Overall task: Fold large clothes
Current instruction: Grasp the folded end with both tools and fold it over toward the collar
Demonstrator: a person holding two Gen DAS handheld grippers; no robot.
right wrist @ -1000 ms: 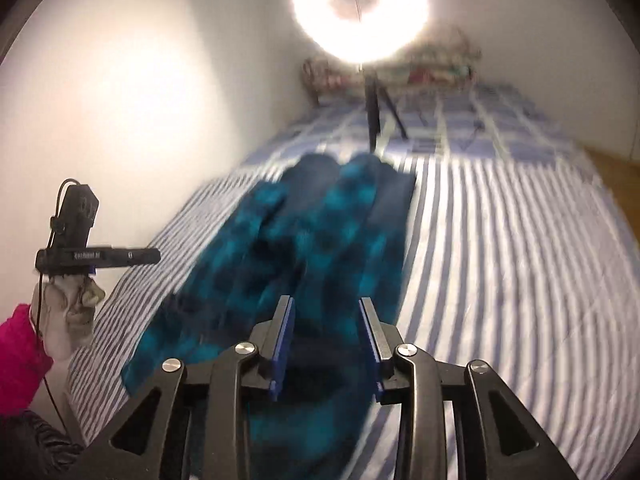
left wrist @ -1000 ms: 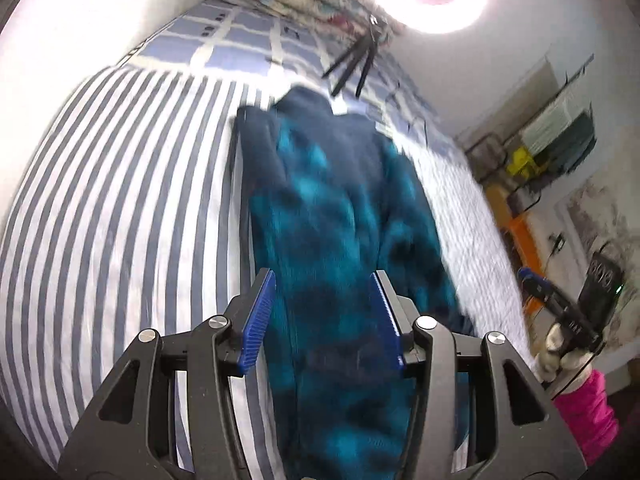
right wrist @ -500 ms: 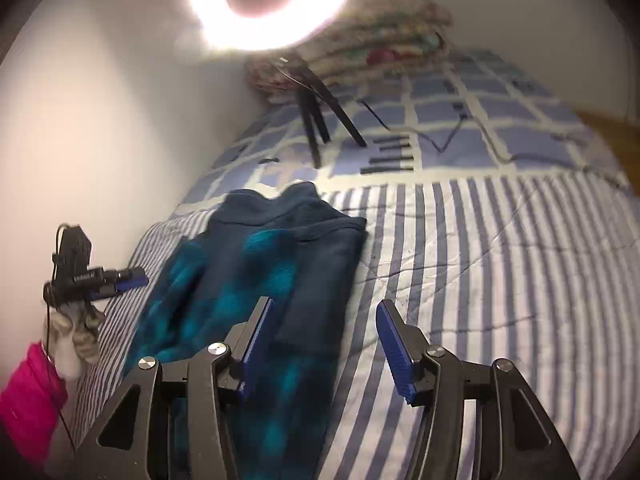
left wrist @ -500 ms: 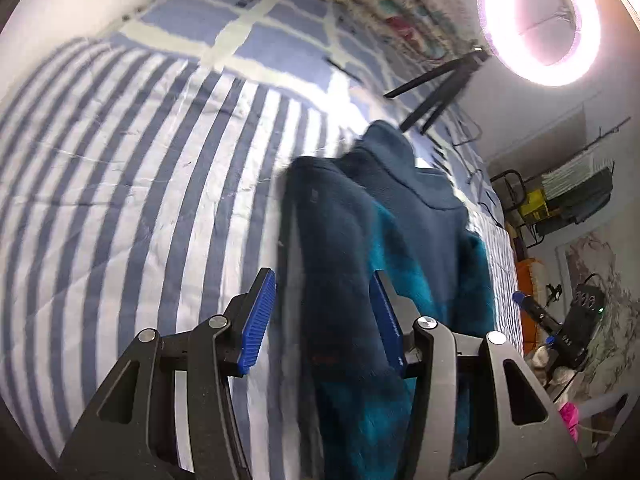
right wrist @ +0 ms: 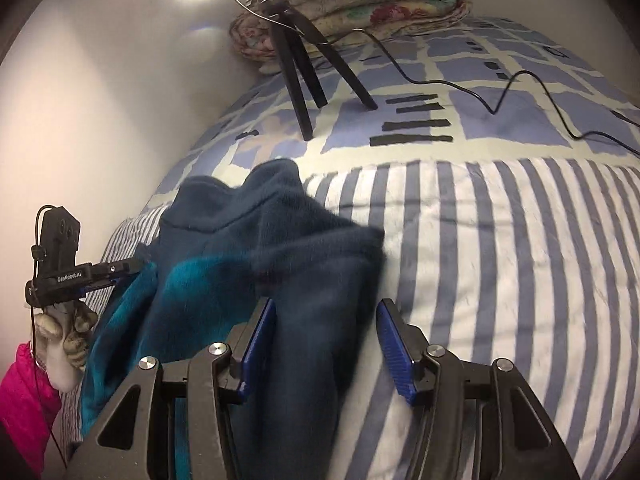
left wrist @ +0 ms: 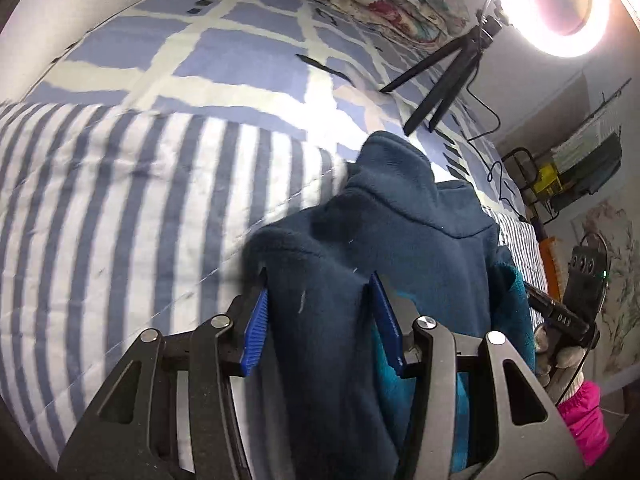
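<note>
- We have the dark blue fleece garment (left wrist: 400, 248) lying on the striped bedspread (left wrist: 120, 200), its collar end toward the head of the bed and its long axis running from that collar back toward us, under both tools.
- Seen by the left wrist, the left gripper (left wrist: 322, 322) sits over the garment's left shoulder edge; the cloth fills the gap between the blue pads (left wrist: 256, 332), which have just eased a little closer, yet we cannot tell whether they press on it.
- Seen by the right wrist, the right gripper (right wrist: 326, 344) stands over the opposite edge of the same garment (right wrist: 280, 240). Its jaws have just been opening and now stand spread, cloth against the left pad and bare bedspread (right wrist: 500, 260) showing beside the right one, so we judge nothing is pinched there.
- Both tools point steeply down and forward along the garment, side by side, each nearer its own edge; the other tool and its gloved hand show at the margin of each view.
- The relation that matters to us: the folded edges lie directly below the pads, and the teal lining (right wrist: 188, 280) shows between the two tools, so we judge the next move is a grasp or a smoothing along that long axis.
- A tripod (right wrist: 304, 68) with a ring light (left wrist: 560, 8) stands beyond the collar, clear of the cloth.
</note>
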